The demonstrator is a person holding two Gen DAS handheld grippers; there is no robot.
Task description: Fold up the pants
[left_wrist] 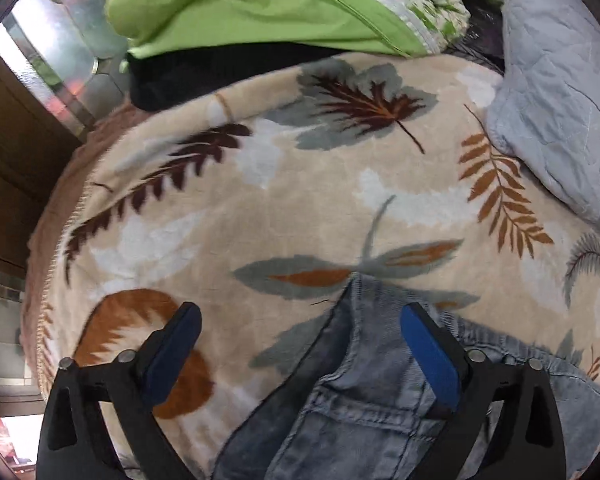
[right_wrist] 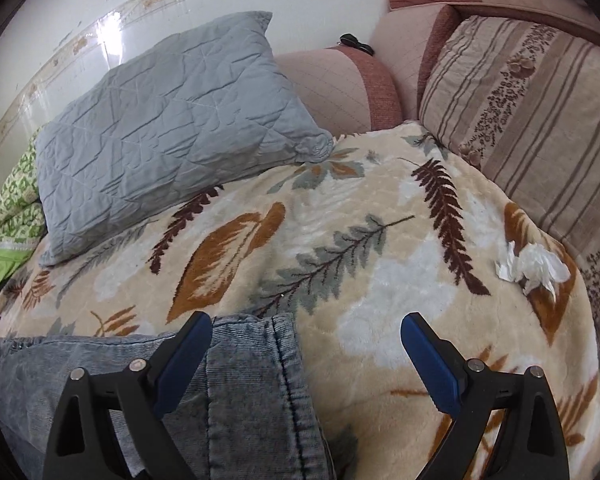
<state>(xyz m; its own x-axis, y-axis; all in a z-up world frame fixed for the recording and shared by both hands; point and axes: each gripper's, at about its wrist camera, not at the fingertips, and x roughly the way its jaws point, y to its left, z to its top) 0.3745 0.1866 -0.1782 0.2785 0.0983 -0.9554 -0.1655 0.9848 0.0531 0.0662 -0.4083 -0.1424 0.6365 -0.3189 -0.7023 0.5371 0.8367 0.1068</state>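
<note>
Left gripper (left_wrist: pixel 300 320): jaws spread wide, gripping nothing; blue pads straddle the pointed end of the denim jeans (left_wrist: pixel 364 380), right finger over the cloth, contact cannot be told.

Right gripper (right_wrist: pixel 306 330): jaws likewise wide apart, nothing held; left finger over the stitched hem of the jeans (right_wrist: pixel 240 384), right finger above bare blanket.

Jeans: lying flat on the leaf-print fleece blanket (right_wrist: pixel 340 240), at its near edge.

Grey quilted pillow (right_wrist: pixel 168 120): resting on the blanket's far side.

Crumpled white tissue (right_wrist: pixel 532 268): on the blanket beside the striped cushion (right_wrist: pixel 540 120).

Green bedding (left_wrist: pixel 240 4): beyond the blanket.
</note>
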